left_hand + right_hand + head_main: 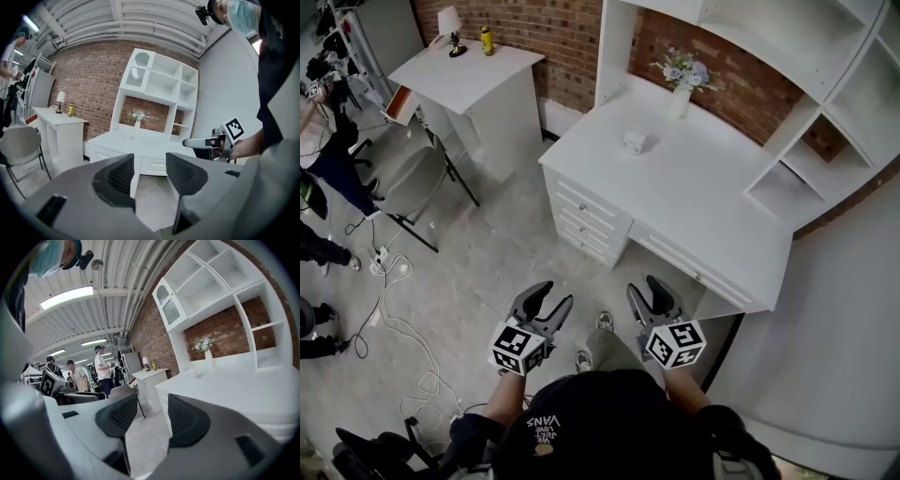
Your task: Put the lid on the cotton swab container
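A small white cotton swab container (634, 142) stands on the white desk (703, 206), toward its back left; I cannot make out a separate lid. It shows tiny in the right gripper view (192, 375) and faintly in the left gripper view (127, 137). Both grippers are held low over the floor in front of the desk, far from the container. My left gripper (551, 296) (149, 168) is open with nothing between its jaws. My right gripper (644, 286) (152, 416) is open and empty too, and it shows in the left gripper view (206, 142).
A vase of flowers (680, 80) stands at the desk's back, under white shelving (825, 103). Drawers (586, 220) face the floor. A side table (473, 75) with a lamp and a yellow bottle, a grey chair (408, 183), floor cables (394, 309) and people (323, 141) are to the left.
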